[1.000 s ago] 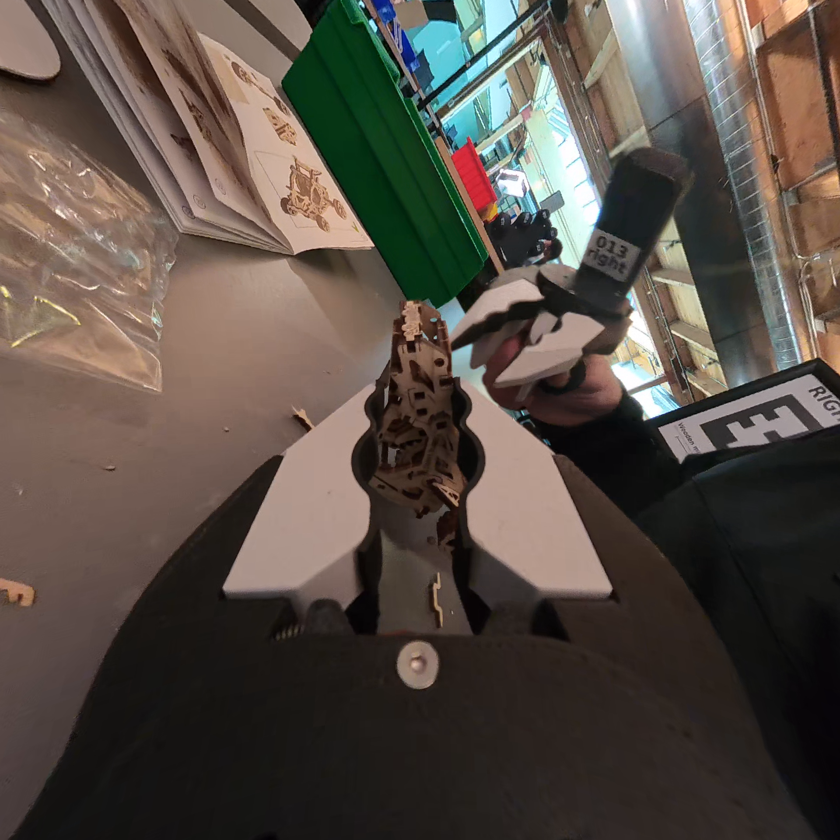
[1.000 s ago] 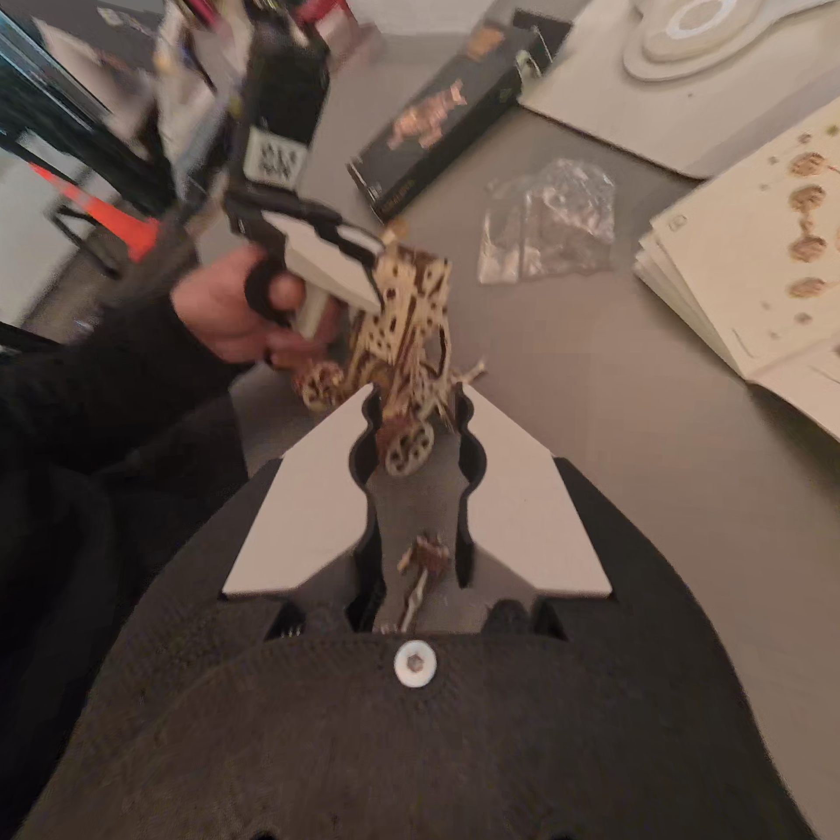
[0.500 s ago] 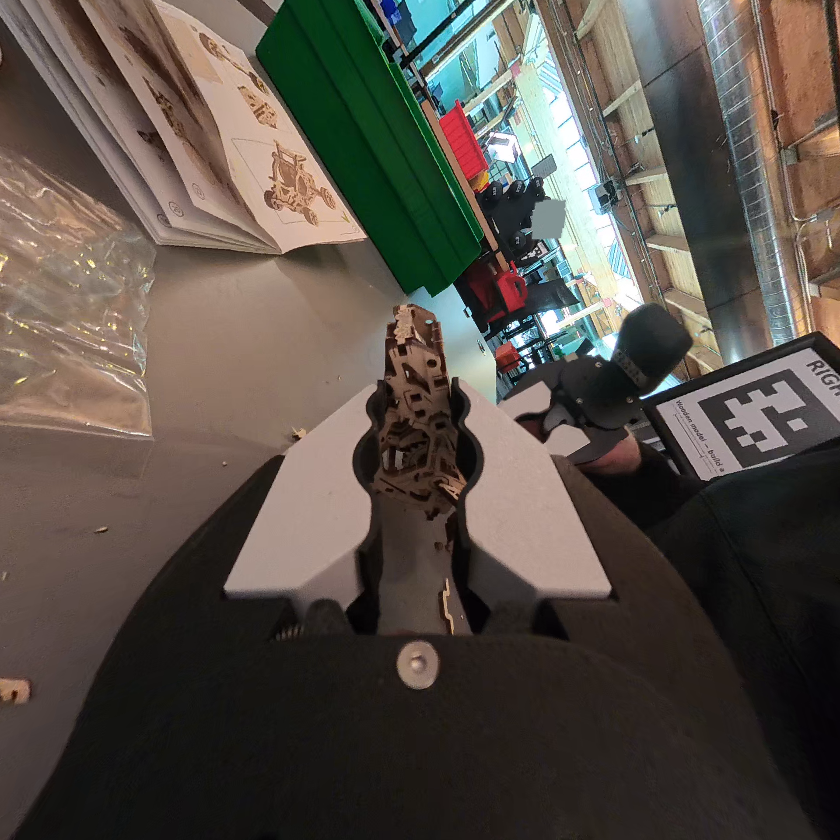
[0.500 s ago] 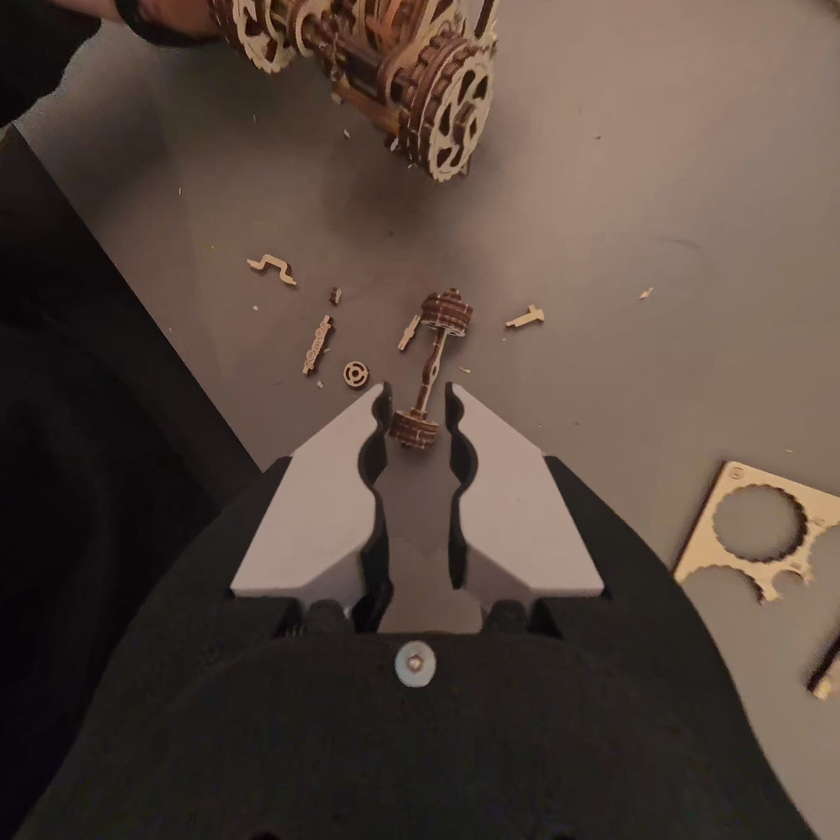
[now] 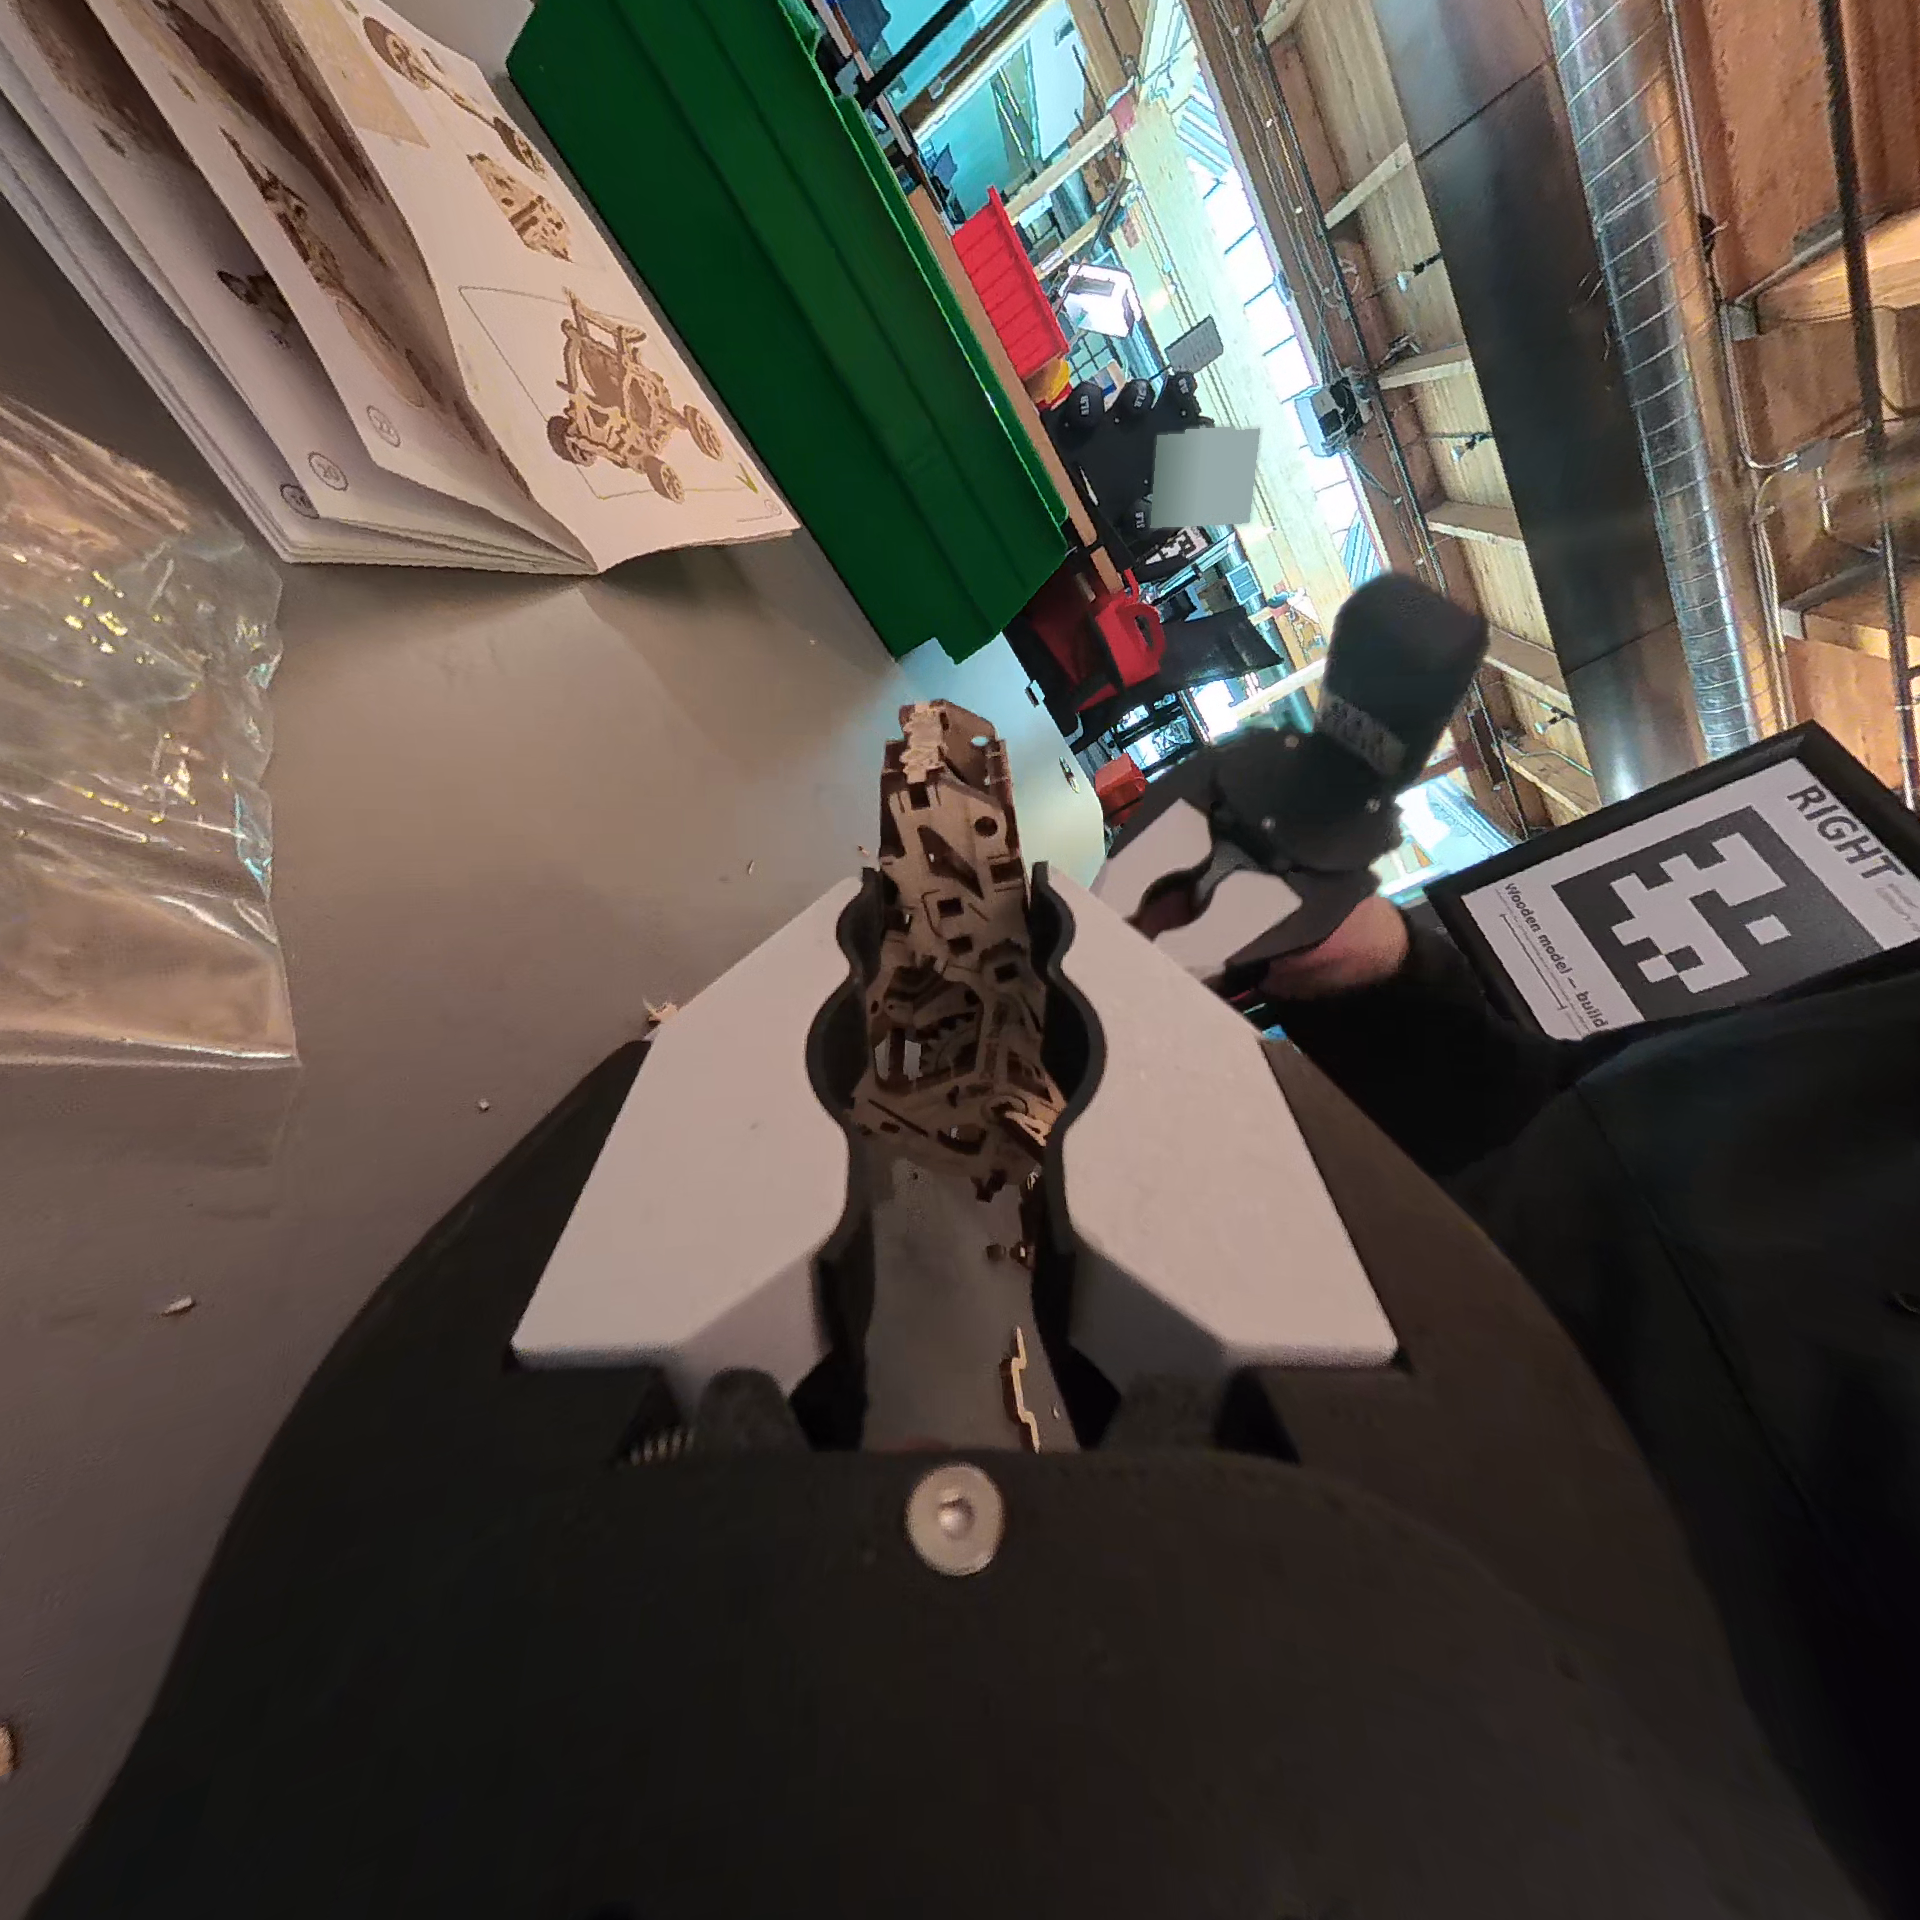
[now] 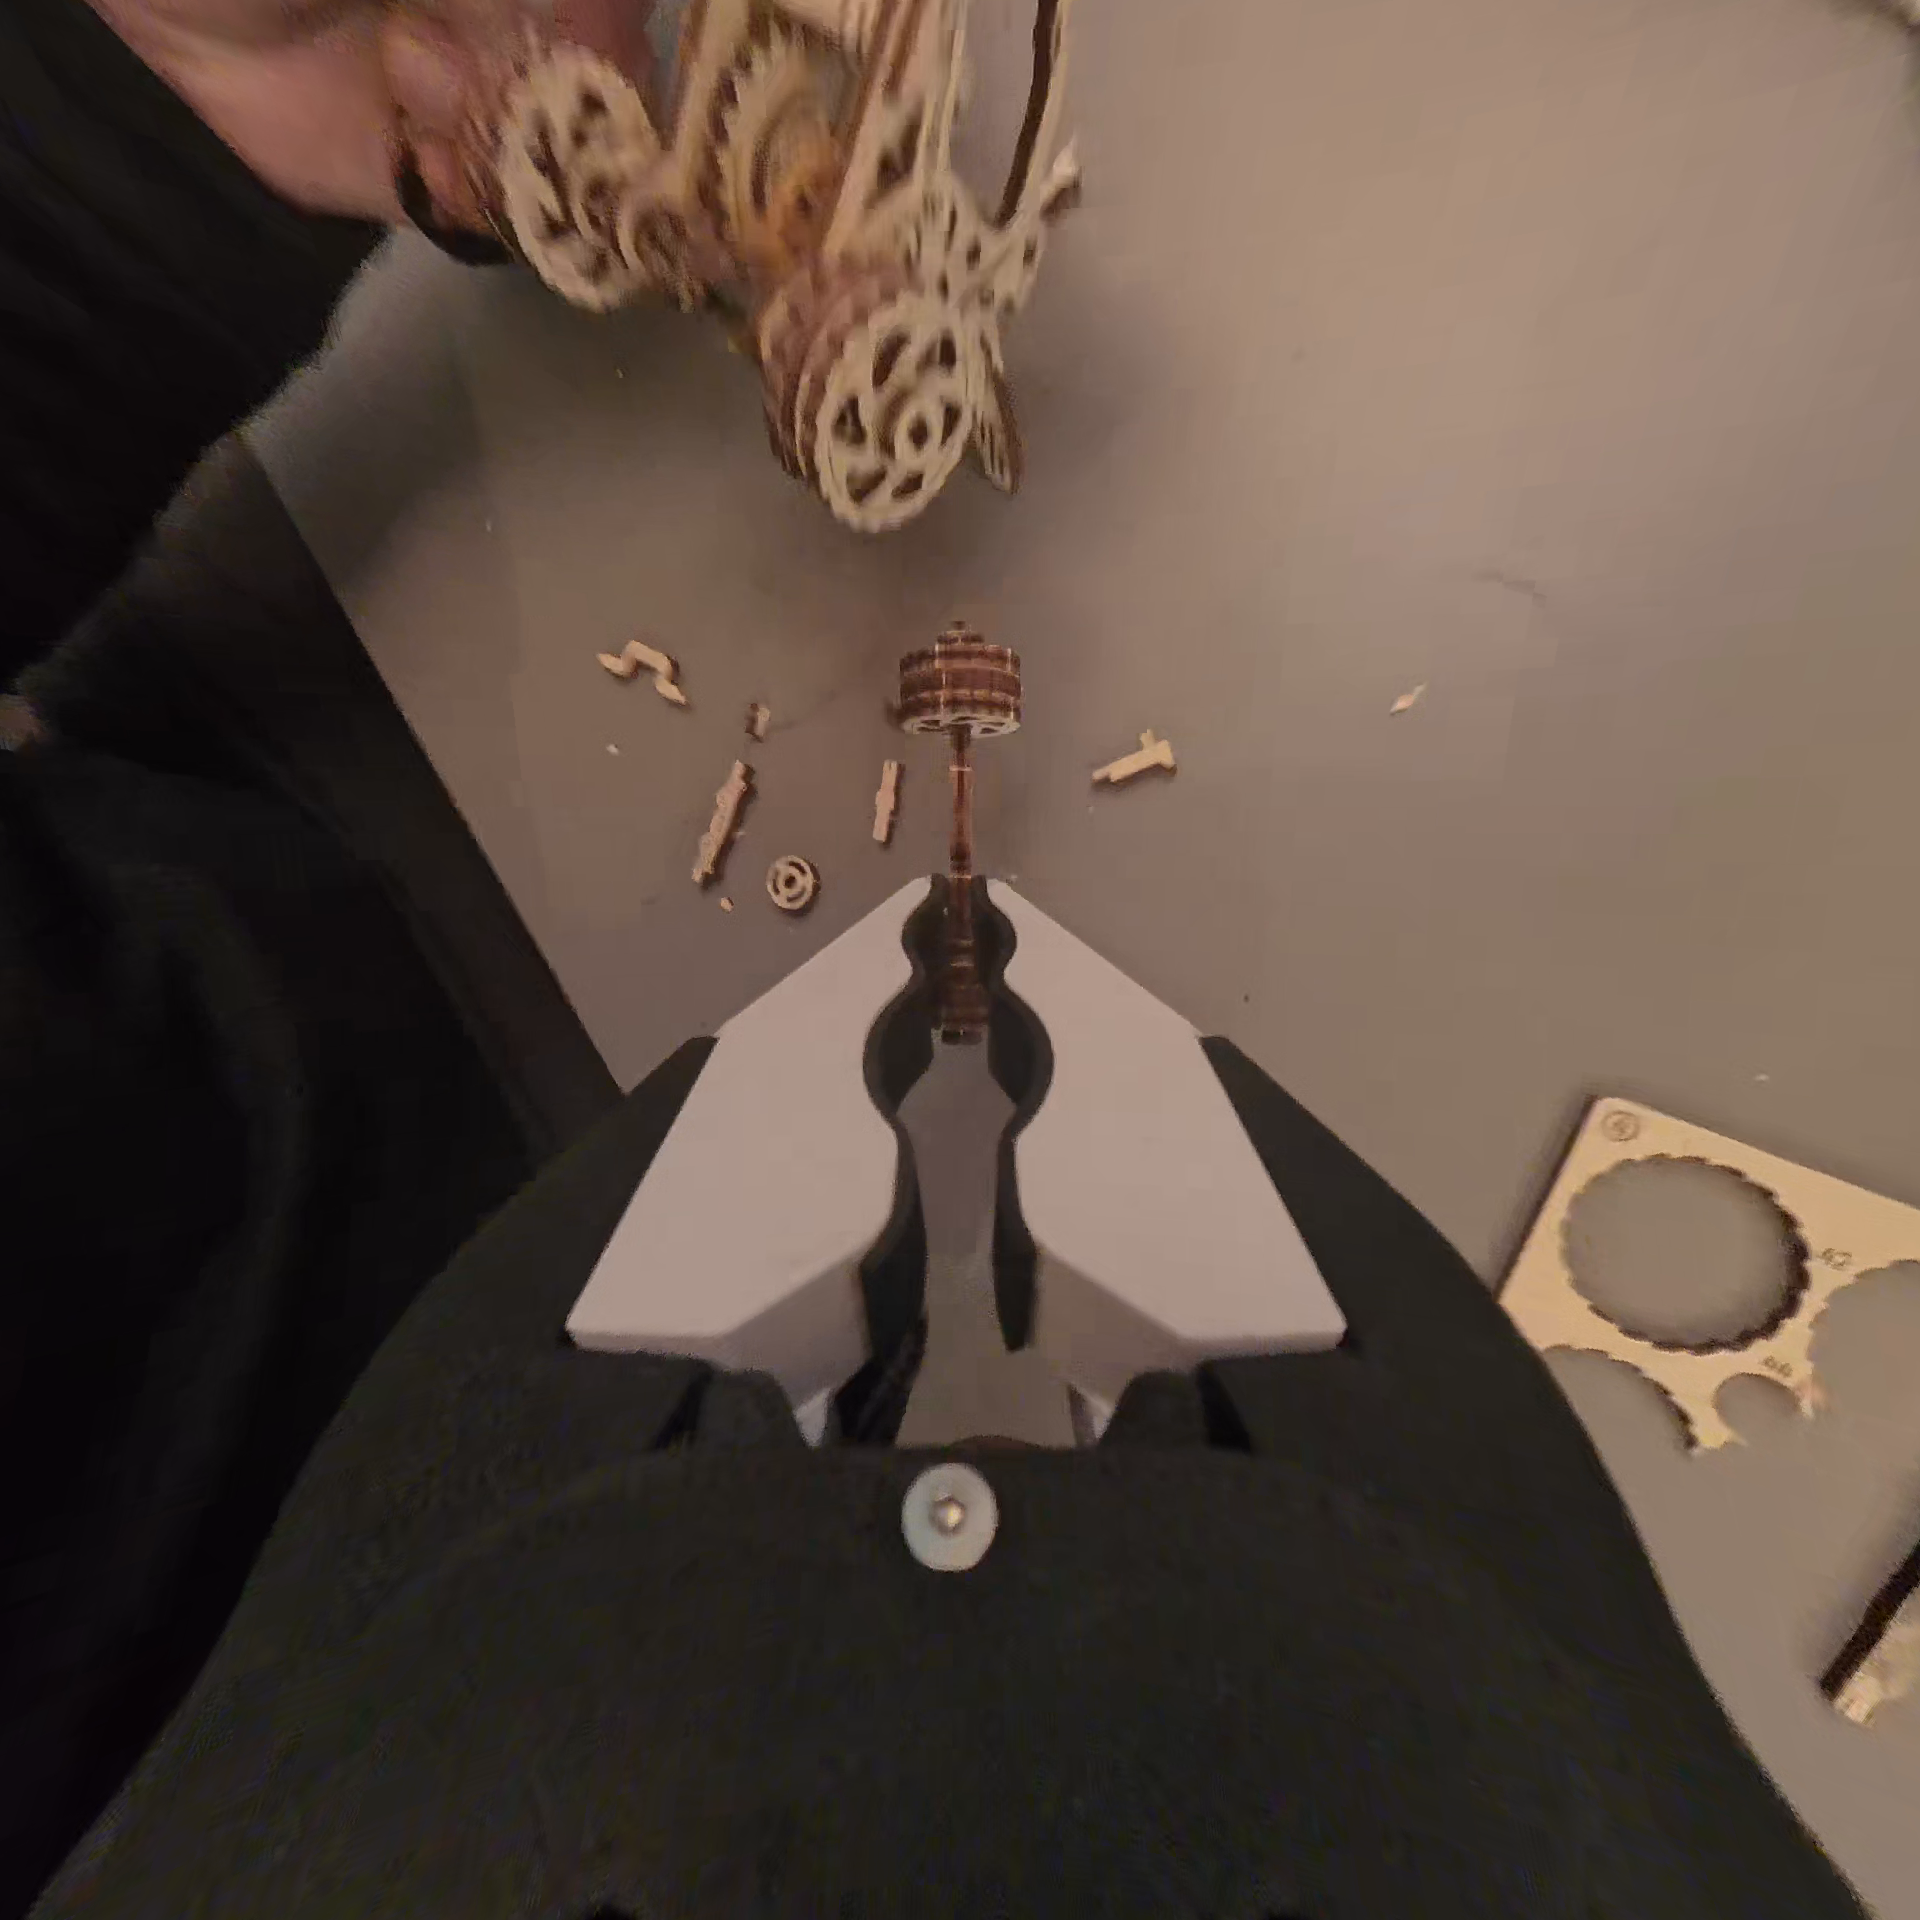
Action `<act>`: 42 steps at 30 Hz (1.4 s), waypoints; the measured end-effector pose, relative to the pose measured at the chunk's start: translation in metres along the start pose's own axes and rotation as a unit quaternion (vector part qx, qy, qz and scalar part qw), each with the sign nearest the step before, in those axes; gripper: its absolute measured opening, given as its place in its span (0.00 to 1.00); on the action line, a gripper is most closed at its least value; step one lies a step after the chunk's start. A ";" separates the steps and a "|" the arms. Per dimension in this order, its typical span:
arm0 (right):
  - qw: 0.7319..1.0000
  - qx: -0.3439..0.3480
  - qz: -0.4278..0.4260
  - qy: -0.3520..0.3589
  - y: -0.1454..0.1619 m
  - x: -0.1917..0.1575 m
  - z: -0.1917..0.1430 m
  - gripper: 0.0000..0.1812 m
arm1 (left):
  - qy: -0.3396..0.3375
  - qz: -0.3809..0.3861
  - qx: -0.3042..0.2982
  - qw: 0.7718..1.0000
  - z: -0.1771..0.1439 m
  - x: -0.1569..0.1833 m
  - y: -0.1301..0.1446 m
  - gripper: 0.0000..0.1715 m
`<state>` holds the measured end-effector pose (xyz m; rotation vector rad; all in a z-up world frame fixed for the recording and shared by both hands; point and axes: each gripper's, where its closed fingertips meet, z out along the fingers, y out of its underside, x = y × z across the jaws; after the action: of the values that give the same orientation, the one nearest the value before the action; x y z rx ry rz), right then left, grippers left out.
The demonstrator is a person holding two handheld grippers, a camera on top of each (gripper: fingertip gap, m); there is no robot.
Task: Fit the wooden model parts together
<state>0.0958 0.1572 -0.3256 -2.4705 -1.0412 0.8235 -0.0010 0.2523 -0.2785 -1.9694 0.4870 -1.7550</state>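
Observation:
My left gripper [image 5: 951, 894] is shut on the wooden car model [image 5: 951, 987] and holds it above the grey table. The model also shows blurred at the top of the right wrist view [image 6: 831, 260], next to a hand. My right gripper [image 6: 961, 894] is shut on a small wooden axle with a wheel at each end [image 6: 958, 727]. The axle's near wheel sits between the fingers and its far wheel rests on the table. The right gripper also shows in the left wrist view [image 5: 1216, 914], low and to the right of the model.
Several small loose wooden bits [image 6: 717, 821] lie around the axle. A punched-out wooden sheet [image 6: 1558, 1174] lies at the right. An open instruction booklet [image 5: 416, 312], a plastic bag [image 5: 125, 779], a green bin [image 5: 790, 291] and a black box [image 5: 1683, 904] stand around.
My right gripper has swung down from the held model to the table and closed on the axle piece. My left gripper has kept its hold on the model.

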 end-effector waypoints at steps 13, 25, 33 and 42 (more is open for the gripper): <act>0.986 0.037 -0.052 -0.153 -0.120 -0.002 -0.036 0.00 | 0.024 0.010 -0.021 0.999 0.012 0.003 0.000 0.15; 0.958 -0.152 -0.080 -0.232 -0.131 0.004 0.003 0.00 | 0.034 0.011 -0.040 0.999 0.019 0.000 0.000 0.14; 0.946 -0.182 -0.097 -0.252 -0.141 0.006 -0.001 0.00 | 0.051 0.006 -0.041 0.998 0.019 0.003 -0.001 0.14; 0.942 -0.181 -0.079 -0.270 -0.134 0.005 0.006 0.00 | 0.058 0.015 -0.044 0.997 0.020 0.005 0.000 0.22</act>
<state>0.0232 0.2522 -0.2645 -2.4479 -1.6864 1.4140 0.0197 0.2512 -0.2759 -1.9170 0.6401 -1.8655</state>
